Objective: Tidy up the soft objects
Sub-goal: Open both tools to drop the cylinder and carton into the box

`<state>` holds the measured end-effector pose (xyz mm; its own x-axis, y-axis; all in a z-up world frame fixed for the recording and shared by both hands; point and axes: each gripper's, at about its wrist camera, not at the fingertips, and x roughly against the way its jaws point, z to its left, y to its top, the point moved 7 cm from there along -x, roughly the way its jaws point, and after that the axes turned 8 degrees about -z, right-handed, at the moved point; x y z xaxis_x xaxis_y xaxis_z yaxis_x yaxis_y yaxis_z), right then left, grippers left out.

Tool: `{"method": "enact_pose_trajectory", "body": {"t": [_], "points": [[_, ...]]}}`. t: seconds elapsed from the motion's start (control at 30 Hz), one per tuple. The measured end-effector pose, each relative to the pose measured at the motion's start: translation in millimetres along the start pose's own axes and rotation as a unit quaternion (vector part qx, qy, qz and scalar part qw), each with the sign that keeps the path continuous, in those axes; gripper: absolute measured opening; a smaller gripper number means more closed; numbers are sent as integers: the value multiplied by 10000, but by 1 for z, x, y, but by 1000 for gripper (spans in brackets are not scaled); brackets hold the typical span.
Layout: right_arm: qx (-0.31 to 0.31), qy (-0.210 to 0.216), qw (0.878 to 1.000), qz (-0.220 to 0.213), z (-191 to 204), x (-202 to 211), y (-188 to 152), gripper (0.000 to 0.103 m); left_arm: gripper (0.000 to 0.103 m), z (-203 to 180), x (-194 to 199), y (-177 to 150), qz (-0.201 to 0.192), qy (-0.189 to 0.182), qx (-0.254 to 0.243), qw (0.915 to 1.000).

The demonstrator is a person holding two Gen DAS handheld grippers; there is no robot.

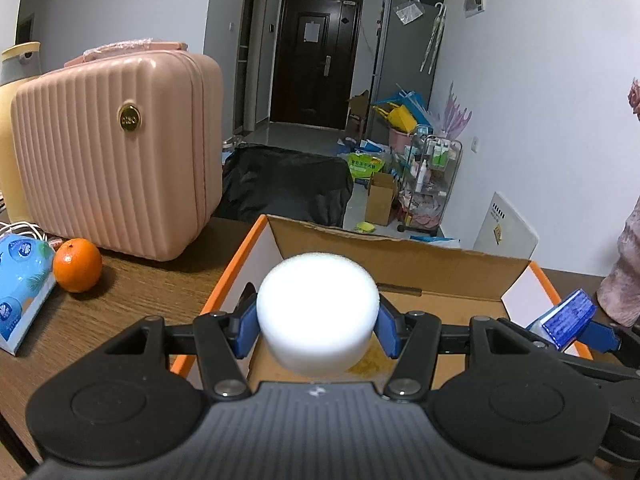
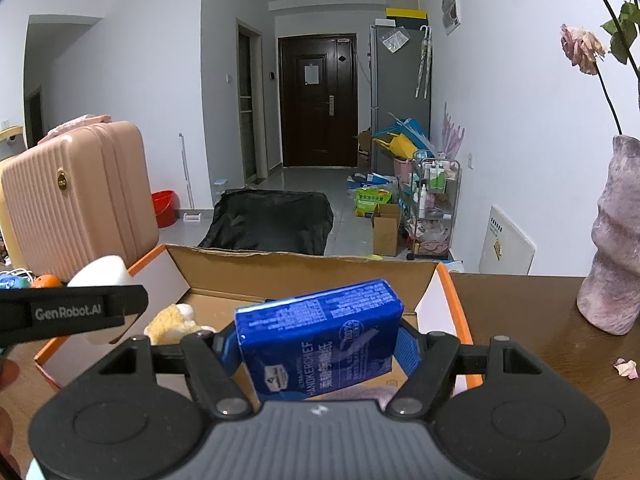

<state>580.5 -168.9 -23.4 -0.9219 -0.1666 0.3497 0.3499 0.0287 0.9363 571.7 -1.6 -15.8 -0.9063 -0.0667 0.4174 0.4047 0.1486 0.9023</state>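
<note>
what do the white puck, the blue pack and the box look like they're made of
White puck: likely foam sponge, matte with a finely pitted top edge.
Blue pack: glossy plastic film over tissues, going by the sheen, creases and "handkerchief" print.
Box: corrugated cardboard, raw brown inside with torn flap edges, white and orange outside.

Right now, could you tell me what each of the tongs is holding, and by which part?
The left tongs grip the white foam cylinder by its curved sides. The right tongs clamp the blue tissue pack across its lower end.

White foam puck (image 1: 317, 312) & tilted blue tissue pack (image 2: 320, 344) above cardboard box (image 2: 304, 276).
</note>
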Motion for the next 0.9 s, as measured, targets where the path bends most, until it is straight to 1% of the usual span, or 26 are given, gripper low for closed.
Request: {"method": "enact_pose_trajectory", "body": {"t": [0.1, 0.2, 0.27, 0.3, 0.37, 0.4, 0.47, 0.53, 0.63, 0.77, 0.9], "points": [[26, 32, 10000, 32, 3, -2, -2, 71, 58, 0, -2, -2, 27, 4, -20, 10000], [41, -9, 9999, 105, 1, -3, -5, 73, 61, -3, -1, -3, 33, -77, -12, 10000], [36, -66, 9999, 126, 1, -5, -4, 84, 66, -3, 0, -4, 45, -71, -6, 10000], [23, -95, 9999, 109, 0, -5, -5, 87, 68, -2, 0, -4, 49, -64, -7, 10000], [-39, -157, 9998, 98, -3, -4, -4, 97, 78, 0, 0, -4, 78, -49, 40, 10000], [-67, -195, 9997, 104, -5, -4, -4, 98, 80, 1, -1, -3, 79, -33, 63, 9999], [-116, -302, 9993, 168, -9, -6, -5, 103, 90, 2, 0, -3, 70, -16, 91, 9999], [-155, -410, 9987, 244, -12, -8, -7, 103, 96, 3, 1, -2, 40, 23, 98, 9999], [-216, -451, 9983, 314, -15, -9, -8, 103, 101, 1, 3, -1, -48, 49, 31, 10000], [-232, -460, 9982, 320, -16, -7, -7, 103, 102, -1, 6, 0, -104, 53, -11, 9999], [-286, -448, 9981, 326, -17, -2, -7, 103, 103, 1, 11, 2, -138, 75, 54, 9999]]}}
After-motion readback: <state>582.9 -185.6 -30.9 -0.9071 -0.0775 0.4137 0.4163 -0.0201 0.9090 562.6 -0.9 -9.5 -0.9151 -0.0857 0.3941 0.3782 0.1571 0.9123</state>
